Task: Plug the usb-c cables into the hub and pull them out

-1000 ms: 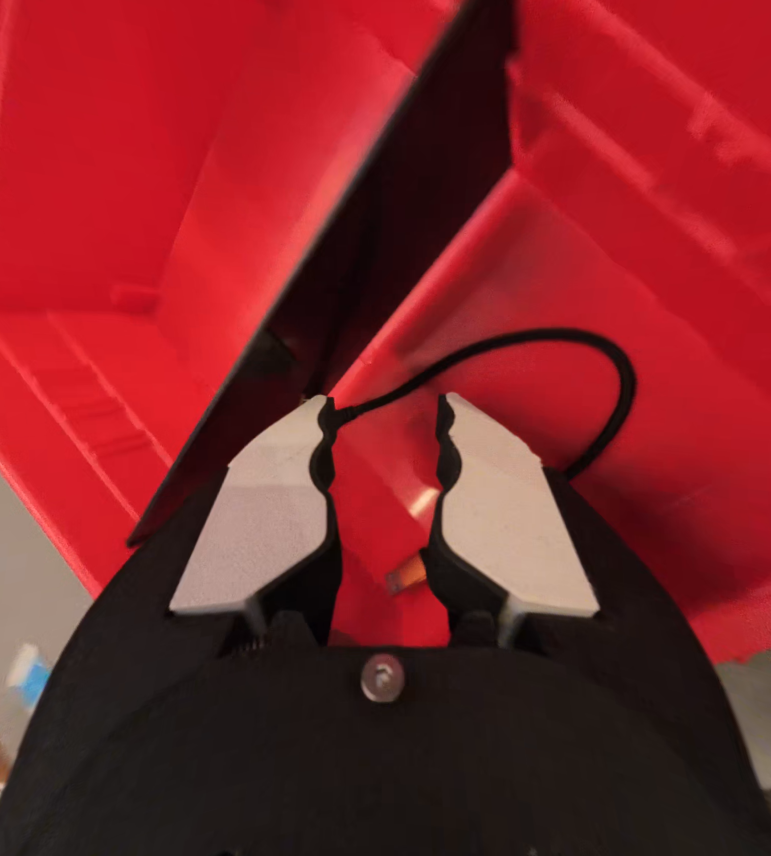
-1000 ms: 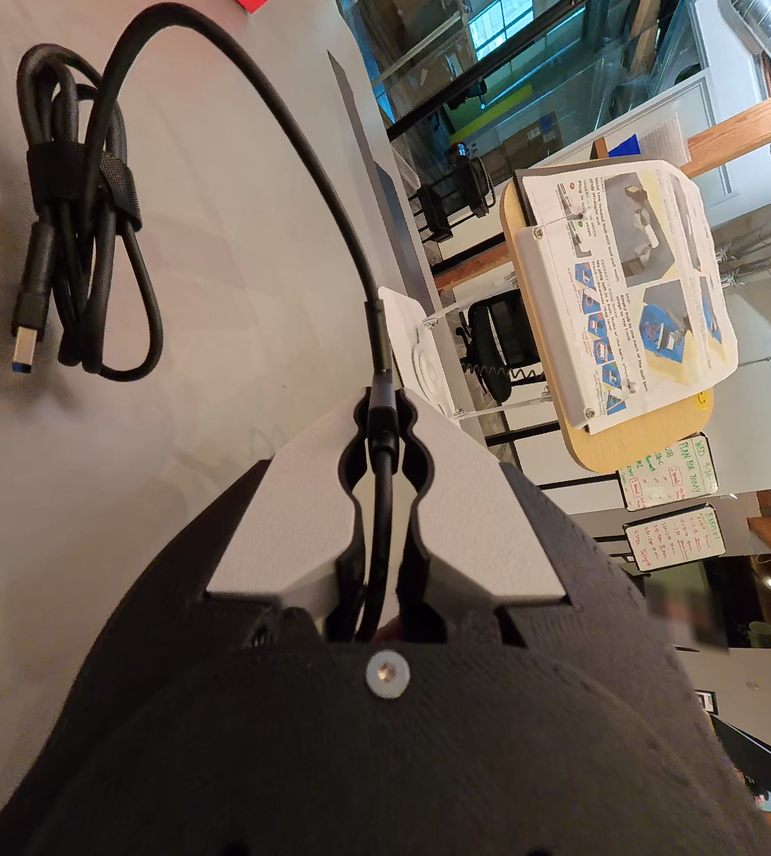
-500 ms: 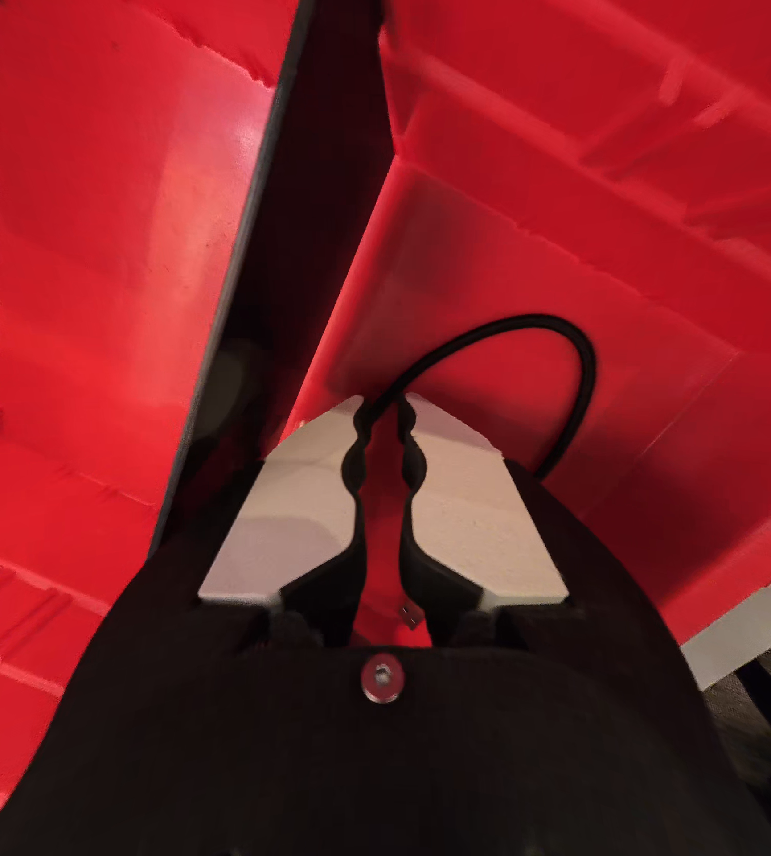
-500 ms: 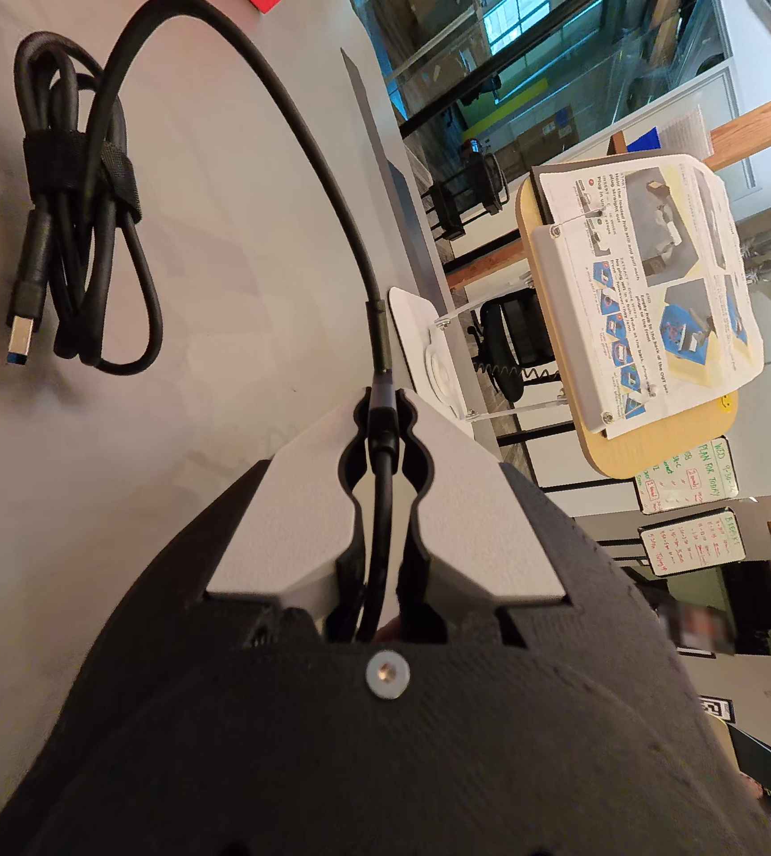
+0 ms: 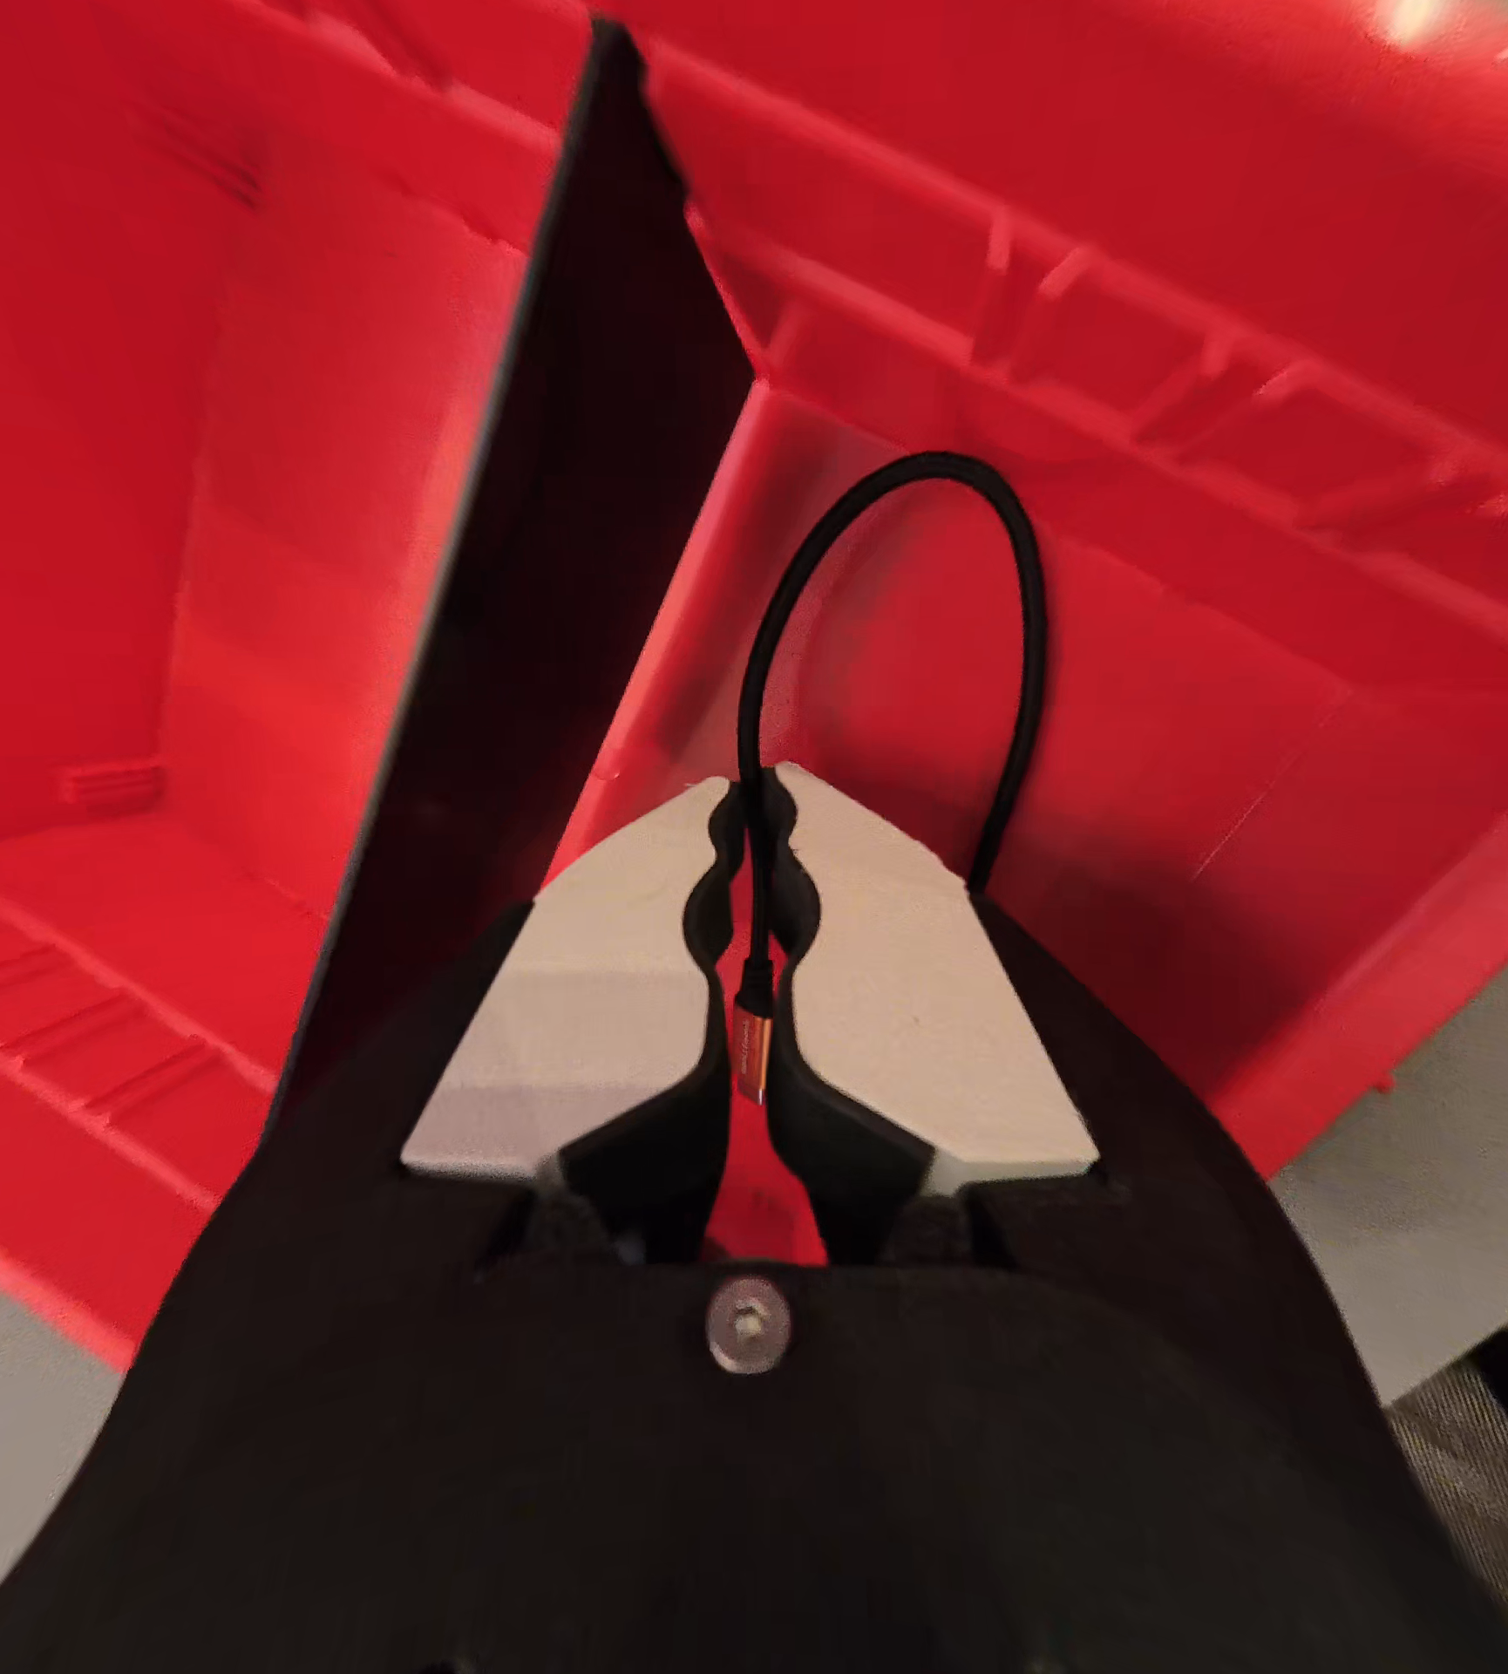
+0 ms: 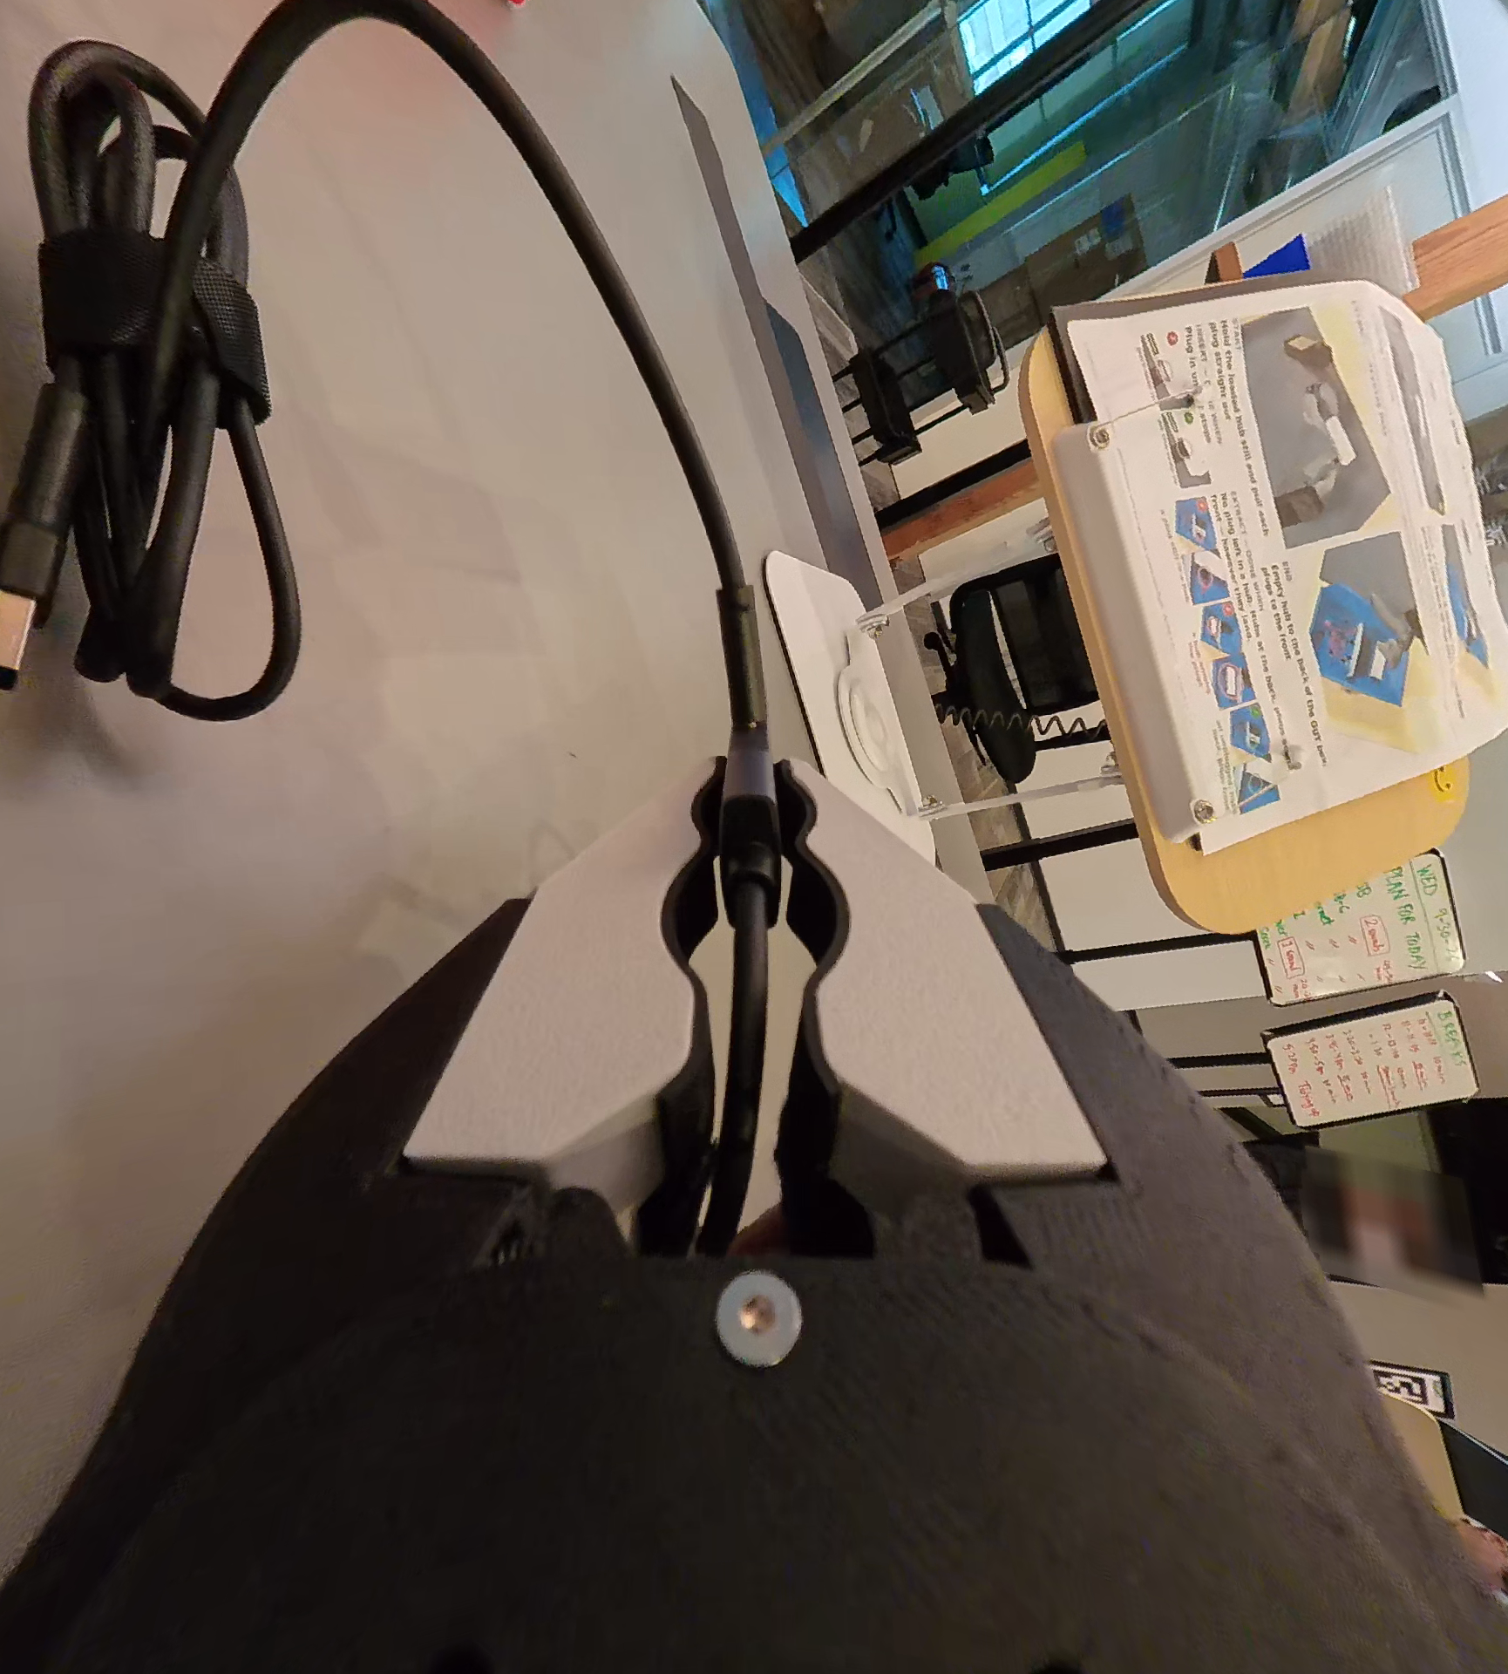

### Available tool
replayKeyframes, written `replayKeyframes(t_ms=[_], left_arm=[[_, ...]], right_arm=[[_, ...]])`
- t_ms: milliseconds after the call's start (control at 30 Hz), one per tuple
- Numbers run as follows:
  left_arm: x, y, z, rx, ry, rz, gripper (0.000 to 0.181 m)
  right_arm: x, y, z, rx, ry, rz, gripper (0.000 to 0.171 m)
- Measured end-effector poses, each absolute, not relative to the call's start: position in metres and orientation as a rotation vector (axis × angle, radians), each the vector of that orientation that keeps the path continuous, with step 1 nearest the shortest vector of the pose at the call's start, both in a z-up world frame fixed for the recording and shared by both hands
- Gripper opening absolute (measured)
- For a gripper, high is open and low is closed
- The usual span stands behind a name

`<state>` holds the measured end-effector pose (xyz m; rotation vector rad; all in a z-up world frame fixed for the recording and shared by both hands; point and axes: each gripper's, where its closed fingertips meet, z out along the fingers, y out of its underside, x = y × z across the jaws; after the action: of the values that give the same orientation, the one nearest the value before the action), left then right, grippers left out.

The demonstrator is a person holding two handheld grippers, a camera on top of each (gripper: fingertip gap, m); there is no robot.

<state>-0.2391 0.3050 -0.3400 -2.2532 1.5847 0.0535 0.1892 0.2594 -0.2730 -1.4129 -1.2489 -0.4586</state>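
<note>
Left wrist view alone shows the left tool (image 5: 755, 797) pinching a thin cable (image 5: 895, 562) over a red bin (image 5: 1185, 453); right tool (image 6: 755, 779) clamps a plug (image 6: 746, 815).

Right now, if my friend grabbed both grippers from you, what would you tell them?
Left gripper: shut on a thin black cable, over the red bin beside its black divider. The orange plug points back at the camera.
Right gripper: shut on a thicker black cable at its connector, above the grey table.
A strapped cable bundle lies on the table, its plug free.
No hub in view, so I cannot tell what is plugged. Left: find the hub, finish plugging and pulling.
</note>
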Motion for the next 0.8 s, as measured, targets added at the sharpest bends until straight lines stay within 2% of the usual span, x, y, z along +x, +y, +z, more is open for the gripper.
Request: replayKeyframes(t_ms=[200,400,600,800], left_arm=[[-0.240,0.308,-0.295,-2.152,1.482,0.097,0.002],[-0.229,0.314,-0.215,-1.982,1.335,0.147,0.001],[-0.186,0.308,-0.143,-1.795,1.338,0.168,0.002],[-0.120,0.298,-0.103,-1.623,1.431,0.184,0.002]], right_arm=[[0.190,0.260,-0.274,-1.416,-1.243,-0.460,0.006],[0.195,0.260,-0.274,-1.427,-1.227,-0.461,0.006],[0.196,0.259,-0.275,-1.428,-1.223,-0.464,0.006],[0.197,0.257,-0.276,-1.423,-1.222,-0.476,0.006]])
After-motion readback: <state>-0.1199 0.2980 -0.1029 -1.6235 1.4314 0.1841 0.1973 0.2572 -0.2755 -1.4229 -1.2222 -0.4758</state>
